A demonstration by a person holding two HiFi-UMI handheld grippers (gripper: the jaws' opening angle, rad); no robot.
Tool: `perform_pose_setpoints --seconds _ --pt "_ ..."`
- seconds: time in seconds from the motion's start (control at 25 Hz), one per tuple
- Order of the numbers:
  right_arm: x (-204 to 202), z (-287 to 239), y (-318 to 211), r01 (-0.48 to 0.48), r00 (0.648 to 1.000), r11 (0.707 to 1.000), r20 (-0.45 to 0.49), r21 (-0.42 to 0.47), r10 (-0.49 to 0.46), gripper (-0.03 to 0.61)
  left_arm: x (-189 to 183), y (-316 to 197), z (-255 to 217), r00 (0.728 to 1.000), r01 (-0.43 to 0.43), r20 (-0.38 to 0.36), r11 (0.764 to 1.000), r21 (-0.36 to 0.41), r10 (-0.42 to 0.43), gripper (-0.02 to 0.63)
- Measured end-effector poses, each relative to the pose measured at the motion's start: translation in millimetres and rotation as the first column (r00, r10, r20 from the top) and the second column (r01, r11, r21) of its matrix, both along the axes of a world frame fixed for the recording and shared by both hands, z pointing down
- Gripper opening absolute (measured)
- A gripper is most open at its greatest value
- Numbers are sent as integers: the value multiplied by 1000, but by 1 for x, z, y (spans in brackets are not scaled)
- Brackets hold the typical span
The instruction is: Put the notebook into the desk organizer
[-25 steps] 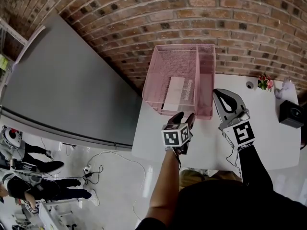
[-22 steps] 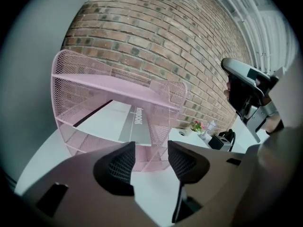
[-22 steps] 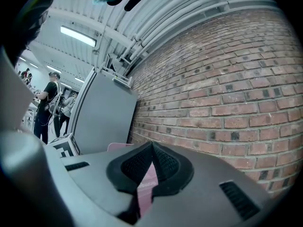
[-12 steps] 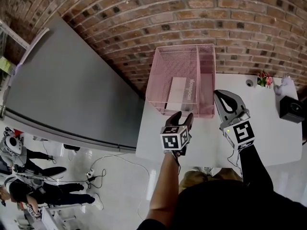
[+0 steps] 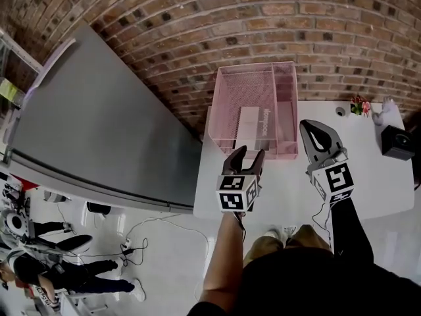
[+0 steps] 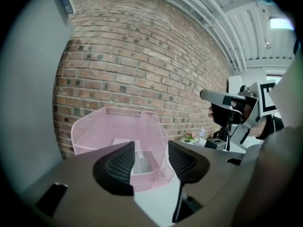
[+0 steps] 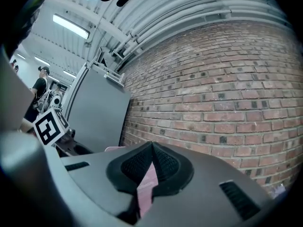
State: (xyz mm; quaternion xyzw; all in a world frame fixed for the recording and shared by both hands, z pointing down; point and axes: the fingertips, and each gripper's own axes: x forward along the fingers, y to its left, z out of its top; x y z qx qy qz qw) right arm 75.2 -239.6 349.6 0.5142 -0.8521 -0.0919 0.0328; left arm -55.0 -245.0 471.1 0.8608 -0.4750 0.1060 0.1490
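The pink mesh desk organizer (image 5: 253,91) stands on the white table (image 5: 368,176) against the brick wall. A white notebook (image 5: 250,122) lies inside its wide left compartment. My left gripper (image 5: 250,152) hovers just in front of the organizer's near wall, open, with nothing between its jaws. In the left gripper view the organizer (image 6: 118,129) and the notebook (image 6: 140,158) show between the spread pads of the left gripper (image 6: 151,161). My right gripper (image 5: 310,127) is held to the right of the organizer, shut and empty; its pads meet at the tip in the right gripper view (image 7: 152,146).
A black box (image 5: 396,142) and a small flower ornament (image 5: 358,105) sit at the table's far right. A large grey panel (image 5: 99,143) slopes along the left. People stand on the floor at lower left (image 5: 39,268). The table's near edge runs below both grippers.
My left gripper has lifted toward the head camera and drawn a little back from the organizer, still open. The right gripper has shifted only slightly. The notebook stays in the organizer.
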Motion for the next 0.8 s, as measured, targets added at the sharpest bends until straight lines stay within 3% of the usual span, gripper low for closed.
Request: perform_pose_setpoints --seconds 0.28,0.48,0.8 --pt "-6 -11 16 -40 999 999 7 15 40 21 -20 13 -77 1000 24 14 971 239 -28 229" --pt "-14 -15 29 -56 998 998 2 22 56 21 -34 28 -103 999 36 2 954 299 -39 229" --pt "-21 -16 49 -84 996 996 -4 37 84 21 -50 44 -127 996 47 51 925 377 -71 229"
